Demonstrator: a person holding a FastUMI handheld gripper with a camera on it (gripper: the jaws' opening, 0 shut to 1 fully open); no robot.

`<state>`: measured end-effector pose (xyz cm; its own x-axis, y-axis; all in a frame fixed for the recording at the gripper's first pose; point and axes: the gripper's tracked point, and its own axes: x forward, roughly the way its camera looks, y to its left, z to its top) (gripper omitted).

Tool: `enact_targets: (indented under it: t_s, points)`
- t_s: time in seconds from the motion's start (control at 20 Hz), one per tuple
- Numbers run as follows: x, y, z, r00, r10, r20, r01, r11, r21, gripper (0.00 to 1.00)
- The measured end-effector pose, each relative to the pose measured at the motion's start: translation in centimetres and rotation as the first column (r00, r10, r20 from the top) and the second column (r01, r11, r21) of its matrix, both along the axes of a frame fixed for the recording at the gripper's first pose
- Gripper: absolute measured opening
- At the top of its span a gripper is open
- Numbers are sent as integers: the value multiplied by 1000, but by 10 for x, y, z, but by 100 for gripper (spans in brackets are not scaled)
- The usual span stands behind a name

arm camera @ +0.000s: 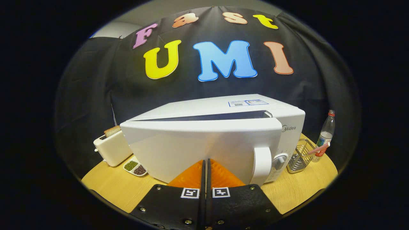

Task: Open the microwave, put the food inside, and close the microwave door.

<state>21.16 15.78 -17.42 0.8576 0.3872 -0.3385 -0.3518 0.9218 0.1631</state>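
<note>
A white microwave (223, 127) stands on the wooden table straight ahead of me. Its door (191, 147) is almost closed, with a narrow dark gap still showing along its top edge. The door's white handle (261, 165) sits at its right side, next to a grey knob (280, 160). My gripper (205, 161) is shut, its two fingers pressed together with nothing between them. Their tips touch the lower middle of the door's front. The inside of the microwave is hidden behind the door.
A white toaster (110, 149) with a bread slice stands left of the microwave, a small divided dish (135, 167) of beans in front of it. To the right stand a wire basket (300, 156), a striped straw (318, 149) and a plastic bottle (326, 134). The round wooden table (118, 188) ends close below me.
</note>
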Motion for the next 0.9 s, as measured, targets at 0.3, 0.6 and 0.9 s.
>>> enact_targets:
  t_s: [0.3, 0.6, 0.9]
  points:
    - [17, 1, 1, 999, -46, -1, 46, 999, 4, 0]
    - [21, 3, 1, 999, -48, 24, 49, 998, -47, 1]
    - [13, -4, 20, 995, -94, 32, 95, 995, -36, 1]
